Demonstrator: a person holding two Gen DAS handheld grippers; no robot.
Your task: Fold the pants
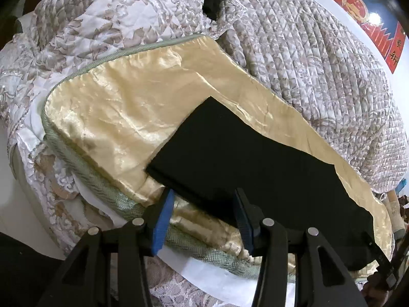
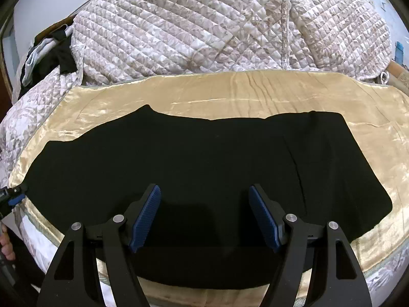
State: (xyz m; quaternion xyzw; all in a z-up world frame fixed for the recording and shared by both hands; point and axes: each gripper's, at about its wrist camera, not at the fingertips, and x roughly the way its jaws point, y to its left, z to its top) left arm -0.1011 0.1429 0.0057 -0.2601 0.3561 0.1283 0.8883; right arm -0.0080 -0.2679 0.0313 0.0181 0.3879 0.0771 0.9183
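Observation:
The black pants (image 2: 204,158) lie flat and lengthwise across a golden satin cloth (image 2: 230,89) on the bed. In the left wrist view one end of the pants (image 1: 230,153) reaches toward the cloth's middle. My left gripper (image 1: 204,192) hovers over the near edge of that end, open, its blue pads (image 1: 161,225) apart and pressing on nothing. My right gripper (image 2: 204,188) hangs over the near middle of the pants, open wide, nothing held. The left gripper (image 2: 12,199) also shows at the far left edge of the right wrist view, beside the pants' end.
A quilted floral bedspread (image 2: 204,25) is bunched up behind the satin cloth. Dark clothes (image 2: 58,53) lie at the back left. The bed's corded edge (image 1: 89,179) runs below the cloth. A red and blue poster (image 1: 358,7) hangs on the wall. A hand (image 2: 5,245) shows at the left.

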